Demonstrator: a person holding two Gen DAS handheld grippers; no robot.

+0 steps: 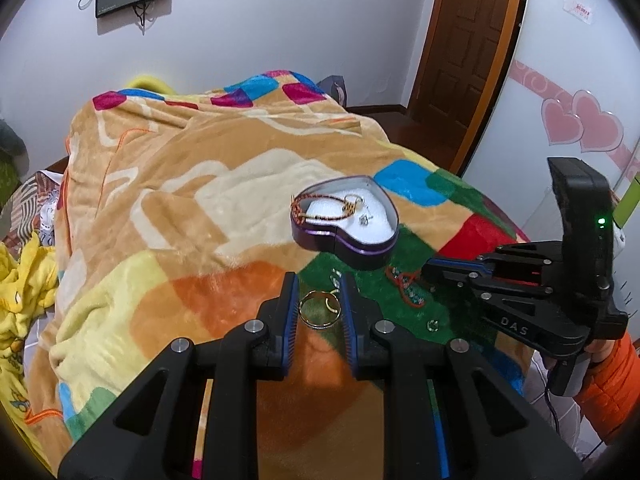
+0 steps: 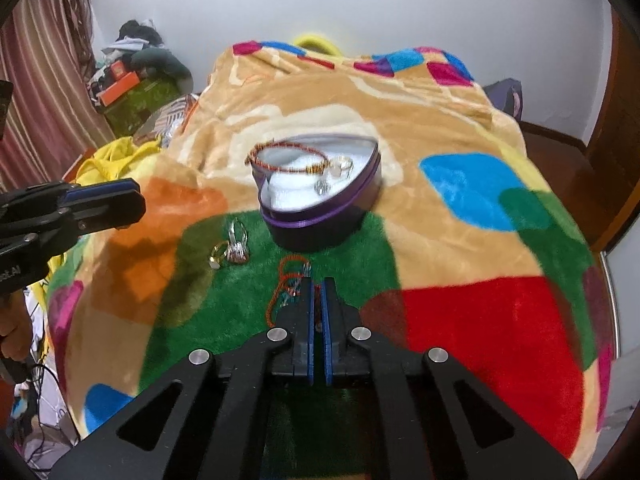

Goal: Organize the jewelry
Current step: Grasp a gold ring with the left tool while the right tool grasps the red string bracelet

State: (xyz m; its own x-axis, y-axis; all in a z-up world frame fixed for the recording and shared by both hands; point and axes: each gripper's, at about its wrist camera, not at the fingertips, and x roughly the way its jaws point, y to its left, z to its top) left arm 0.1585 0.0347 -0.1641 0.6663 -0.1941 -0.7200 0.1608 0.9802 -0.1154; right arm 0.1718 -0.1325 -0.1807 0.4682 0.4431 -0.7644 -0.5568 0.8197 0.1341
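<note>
A purple heart-shaped tin (image 1: 308, 234) (image 2: 352, 196) with white lining sits on the blanket and holds a red beaded bracelet (image 1: 320, 202) (image 2: 280, 168) and rings. My left gripper (image 1: 318, 292) is open, its jaws on either side of a gold ring (image 1: 320, 308) lying on the blanket. My right gripper (image 2: 318, 284) (image 1: 428, 272) is shut on a red cord necklace (image 2: 286, 280) (image 1: 406, 284) that trails onto the green patch. Gold and silver rings (image 2: 230, 250) lie left of the necklace.
A colourful fleece blanket (image 1: 180, 200) (image 2: 460, 160) covers the bed. A small ring (image 1: 433, 325) lies on the green patch. Yellow cloth (image 1: 20, 280) is bunched at the left. A wooden door (image 1: 472, 40) stands behind, clutter (image 2: 132, 80) by the curtain.
</note>
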